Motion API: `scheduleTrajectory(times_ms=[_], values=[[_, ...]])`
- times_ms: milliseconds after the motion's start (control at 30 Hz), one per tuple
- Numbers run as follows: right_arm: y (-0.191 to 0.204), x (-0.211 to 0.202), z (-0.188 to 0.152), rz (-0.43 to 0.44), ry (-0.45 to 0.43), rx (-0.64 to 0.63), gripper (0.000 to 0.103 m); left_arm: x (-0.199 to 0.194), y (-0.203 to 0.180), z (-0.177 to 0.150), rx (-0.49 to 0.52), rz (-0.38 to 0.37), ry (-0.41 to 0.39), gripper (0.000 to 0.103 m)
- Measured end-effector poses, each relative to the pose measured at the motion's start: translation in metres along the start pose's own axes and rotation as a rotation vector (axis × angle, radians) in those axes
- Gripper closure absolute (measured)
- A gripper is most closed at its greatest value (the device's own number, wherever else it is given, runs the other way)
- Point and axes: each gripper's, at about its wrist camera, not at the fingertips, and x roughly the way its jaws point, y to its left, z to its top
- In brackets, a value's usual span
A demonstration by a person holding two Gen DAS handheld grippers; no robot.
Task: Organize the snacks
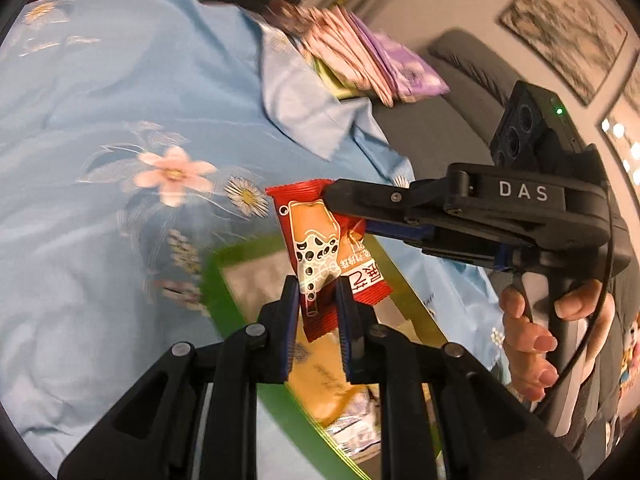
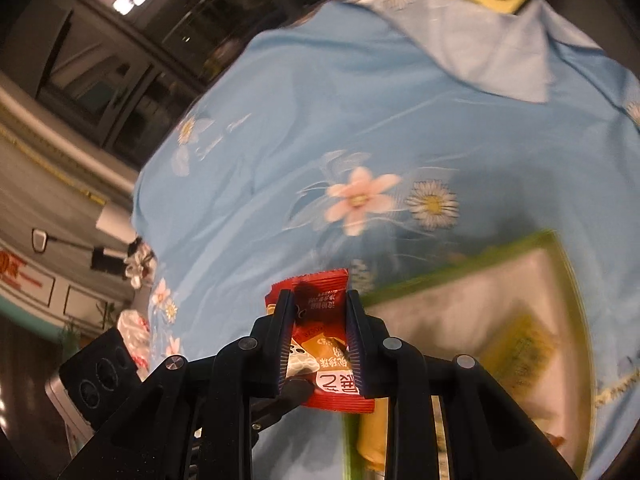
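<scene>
Snack packet (image 1: 320,248), red, is hanging above the green box (image 1: 224,276) near the bedspread's (image 1: 100,92) edge, left tongs (image 1: 318,300) pinching its lower end while right tongs (image 1: 336,200) are clamping its top. From the right wrist, right tongs (image 2: 320,320) are gripping that packet, probably a handover before boxing.

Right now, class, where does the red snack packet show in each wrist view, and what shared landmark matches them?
Left wrist: red snack packet at centre, above the green tray.
Right wrist: packet at lower centre.
Shared landmark: pink flower on the blue cloth.
</scene>
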Motion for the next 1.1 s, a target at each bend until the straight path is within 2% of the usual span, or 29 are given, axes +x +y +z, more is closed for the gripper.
scheduleTrajectory(times_ms=[133, 233, 333, 400, 433, 467, 500, 533, 567, 600, 667, 767, 867, 967, 1033, 1100], values=[[-0.036, -0.014, -0.007, -0.025, -0.009, 0.056, 0.076, 0.033, -0.016, -0.003, 0.013, 0.014, 0.059, 0.086], [-0.058, -0.017, -0.012, -0.028, -0.01, 0.093, 0.076, 0.042, -0.023, -0.007, 0.046, 0.063, 0.054, 0.089], [-0.072, -0.014, -0.013, -0.052, 0.02, 0.098, 0.076, 0.046, -0.024, -0.007, 0.049, 0.09, 0.048, 0.081], [-0.077, -0.011, -0.016, -0.064, 0.022, 0.106, 0.076, 0.049, -0.022, -0.008, 0.047, 0.112, 0.057, 0.061], [-0.079, -0.01, -0.017, -0.056, 0.023, 0.111, 0.075, 0.049, -0.021, -0.009, 0.048, 0.142, 0.052, 0.037], [-0.08, -0.009, -0.018, -0.055, 0.025, 0.115, 0.067, 0.046, -0.02, -0.011, 0.045, 0.181, 0.029, 0.016], [-0.081, -0.01, -0.019, -0.073, 0.024, 0.118, 0.061, 0.041, -0.018, -0.013, 0.043, 0.201, -0.002, 0.009], [-0.08, -0.011, -0.02, -0.091, 0.019, 0.12, 0.045, 0.033, -0.016, -0.016, 0.042, 0.208, -0.049, 0.002], [-0.079, -0.013, -0.021, -0.097, 0.008, 0.121, 0.033, 0.025, -0.015, -0.018, 0.046, 0.208, -0.087, 0.001], [-0.076, -0.016, -0.022, -0.089, -0.004, 0.117, 0.029, 0.018, -0.015, -0.019, 0.055, 0.216, -0.116, 0.001], [-0.069, -0.022, -0.024, -0.069, -0.023, 0.098, 0.022, 0.002, -0.017, -0.021, 0.099, 0.288, -0.162, 0.0], [-0.051, -0.029, -0.028, -0.074, -0.042, 0.055, 0.012, -0.019, -0.02, -0.029, 0.194, 0.443, -0.23, 0.0], [-0.023, -0.034, -0.035, -0.075, -0.076, -0.018, 0.008, -0.041, -0.017, -0.041, 0.248, 0.546, -0.276, 0.0], [0.009, -0.038, -0.049, -0.084, -0.133, -0.125, 0.001, -0.062, -0.005, -0.058, 0.249, 0.596, -0.288, 0.0], [0.034, -0.039, -0.066, -0.118, -0.195, -0.23, 0.001, -0.078, 0.005, -0.07, 0.248, 0.612, -0.292, 0.0], [0.057, -0.038, -0.088, -0.113, -0.251, -0.35, 0.001, -0.092, 0.013, -0.083, 0.24, 0.655, -0.301, 0.0]])
